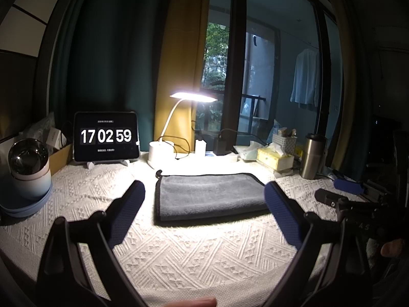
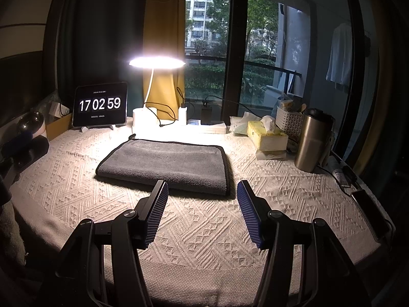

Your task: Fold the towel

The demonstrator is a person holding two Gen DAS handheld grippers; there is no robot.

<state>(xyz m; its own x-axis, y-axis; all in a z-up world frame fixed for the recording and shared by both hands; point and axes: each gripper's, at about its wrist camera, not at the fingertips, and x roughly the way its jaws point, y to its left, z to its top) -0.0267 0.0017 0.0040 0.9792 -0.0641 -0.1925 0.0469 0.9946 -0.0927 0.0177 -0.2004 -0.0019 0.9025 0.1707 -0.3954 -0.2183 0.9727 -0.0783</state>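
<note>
With both the left tool (image 1: 204, 199) and right tool (image 2: 202, 197) spread and empty, each should pinch a near corner of the grey towel (image 2: 166, 163), then lift evenly.

Left gripper (image 1: 204, 199): black angular arms, two fingers faced with dark blue pads (image 1: 281, 215) of fine mesh-like texture. Rounded black pivot knobs sat on each arm.

Right gripper (image 2: 202, 199): same black frame, blue pads (image 2: 249, 217) ribbed crosswise, round silver-grey screws (image 2: 130, 213) at the finger joints.

Bare skin of a fingertip (image 1: 391, 248) showed at the left view's right edge.
</note>
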